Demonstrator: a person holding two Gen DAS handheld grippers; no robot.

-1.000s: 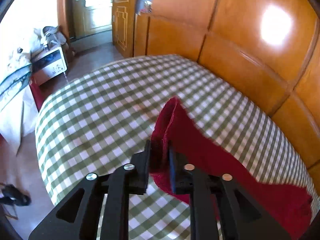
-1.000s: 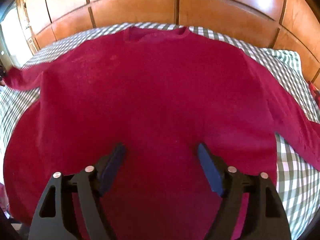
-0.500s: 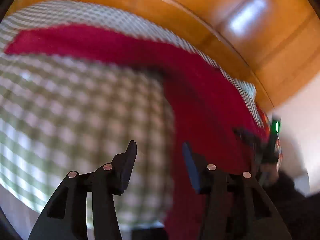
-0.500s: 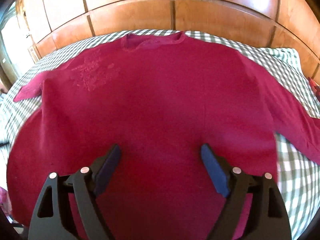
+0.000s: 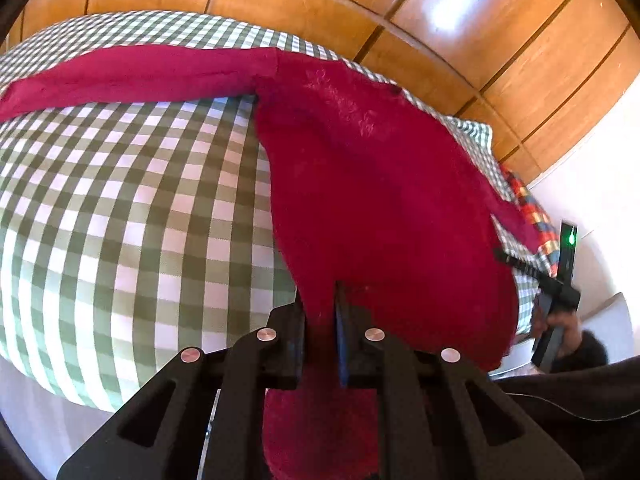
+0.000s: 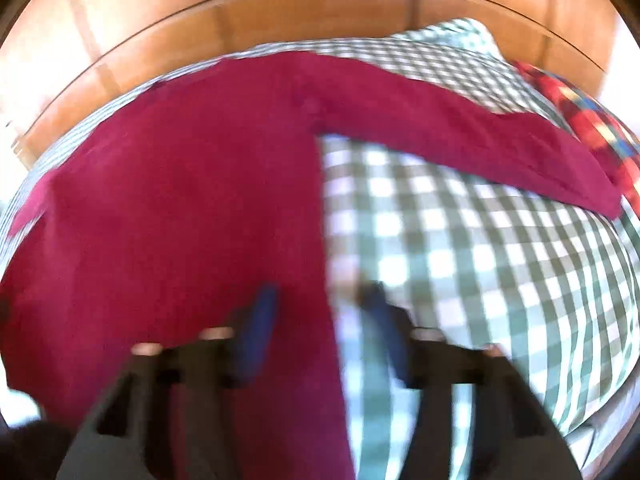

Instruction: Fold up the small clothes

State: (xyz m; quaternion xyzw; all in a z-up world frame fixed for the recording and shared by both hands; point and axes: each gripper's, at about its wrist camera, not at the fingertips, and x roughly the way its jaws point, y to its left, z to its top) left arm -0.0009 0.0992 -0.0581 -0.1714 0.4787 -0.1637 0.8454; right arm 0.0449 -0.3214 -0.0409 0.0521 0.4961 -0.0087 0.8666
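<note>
1. My left claw (image 5: 320,332) is clamped on the bottom corner of the red sweater (image 5: 380,200), at its left side seam; I judge that grip is there to lift the hem for a fold. The sweater lies flat on the checked bed cover (image 5: 132,216), one sleeve stretched out left.
2. My right claw (image 6: 320,320) stands wide, straddling the sweater's (image 6: 180,208) right edge, holding nothing; the view is blurred. I reckon it is lining up on the matching corner.

A crimson sweater (image 5: 372,184) lies on a green-and-white gingham sheet (image 5: 120,216), beside a red, blue and yellow plaid cloth (image 6: 592,120) and orange-brown wood panelling (image 5: 460,12).
</note>
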